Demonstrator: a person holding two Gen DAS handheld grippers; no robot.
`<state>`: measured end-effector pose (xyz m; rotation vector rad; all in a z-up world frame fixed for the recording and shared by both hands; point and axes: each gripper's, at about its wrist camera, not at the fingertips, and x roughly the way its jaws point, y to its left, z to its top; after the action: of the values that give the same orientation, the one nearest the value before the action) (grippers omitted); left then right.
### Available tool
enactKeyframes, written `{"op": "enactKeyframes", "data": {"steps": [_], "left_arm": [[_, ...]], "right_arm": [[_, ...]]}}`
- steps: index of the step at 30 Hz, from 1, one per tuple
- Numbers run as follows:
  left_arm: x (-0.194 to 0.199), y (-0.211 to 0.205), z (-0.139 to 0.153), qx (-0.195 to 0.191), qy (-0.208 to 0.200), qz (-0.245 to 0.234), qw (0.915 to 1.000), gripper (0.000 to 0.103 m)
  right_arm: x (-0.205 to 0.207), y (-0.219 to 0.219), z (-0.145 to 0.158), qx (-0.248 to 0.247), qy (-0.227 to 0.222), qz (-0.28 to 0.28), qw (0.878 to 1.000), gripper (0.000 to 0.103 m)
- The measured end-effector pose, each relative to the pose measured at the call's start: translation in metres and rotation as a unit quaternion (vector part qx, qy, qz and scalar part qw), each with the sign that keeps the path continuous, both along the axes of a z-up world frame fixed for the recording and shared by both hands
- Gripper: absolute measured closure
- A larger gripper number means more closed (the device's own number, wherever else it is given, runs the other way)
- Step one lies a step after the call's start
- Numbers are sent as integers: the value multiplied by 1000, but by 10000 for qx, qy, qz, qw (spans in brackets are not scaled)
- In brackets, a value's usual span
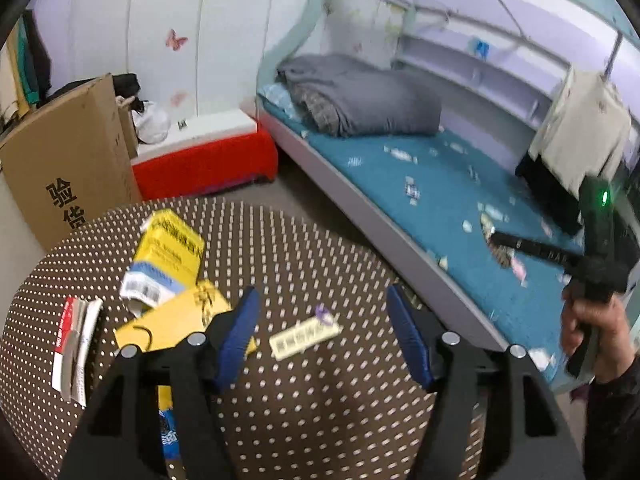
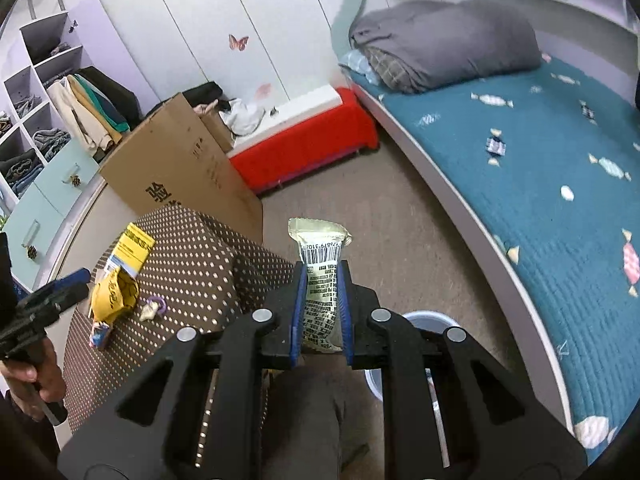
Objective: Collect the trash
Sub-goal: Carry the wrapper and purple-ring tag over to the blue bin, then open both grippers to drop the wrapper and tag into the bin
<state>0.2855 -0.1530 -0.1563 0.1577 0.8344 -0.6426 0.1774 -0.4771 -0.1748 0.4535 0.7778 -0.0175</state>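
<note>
Wrapper (image 2: 322, 280) clamped in right gripper (image 2: 323, 276)

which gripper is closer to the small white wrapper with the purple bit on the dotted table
Left. The left gripper hangs open right over the small white wrapper on the table. The right gripper is off past the table's edge, above the floor, shut on a snack packet.

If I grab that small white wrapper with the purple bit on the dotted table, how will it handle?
The white wrapper looks thin and flat, so probably light and floppy. Lying flush on the dotted table, it may slide rather than lift. The open left gripper frames it.
</note>
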Motion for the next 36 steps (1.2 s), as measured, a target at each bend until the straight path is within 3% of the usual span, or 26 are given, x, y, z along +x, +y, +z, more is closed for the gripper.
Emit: {"op": "enactKeyframes", "data": {"steps": [3, 9, 11, 12, 13, 15, 26, 33, 35, 36], "left_arm": [[8, -8, -25, 417, 112, -85, 9990, 38], [21, -23, -57, 597, 360, -248, 9973, 40], [25, -28, -64, 639, 434, -285, 9966, 62], [26, -30, -63, 676, 401, -332, 9964, 68], [26, -31, -61, 684, 427, -396, 9960, 86], [27, -32, -57, 592, 501, -439, 9960, 95], [10, -55, -34, 372, 263, -595, 9972, 98], [5, -80, -4, 26, 145, -658, 9977, 98], [4, -91, 1, -48, 159, -696, 9974, 98], [4, -97, 3, -68, 162, -717, 9973, 98]], "right_arm": [[2, 2, -9, 71, 78, 19, 9999, 88], [1, 1, -15, 94, 131, -15, 9999, 88], [0, -1, -17, 97, 159, -35, 9998, 88], [0, -2, -18, 96, 173, -47, 9998, 88], [-1, -3, -19, 95, 186, -60, 9998, 88], [-1, -6, -23, 104, 226, -87, 9997, 88], [6, -27, -66, 303, 609, -200, 9975, 88], [21, -45, -117, 607, 1032, -272, 9924, 87], [24, -50, -134, 733, 1179, -300, 9899, 84], [26, -56, -145, 790, 1293, -383, 9877, 69]]}}
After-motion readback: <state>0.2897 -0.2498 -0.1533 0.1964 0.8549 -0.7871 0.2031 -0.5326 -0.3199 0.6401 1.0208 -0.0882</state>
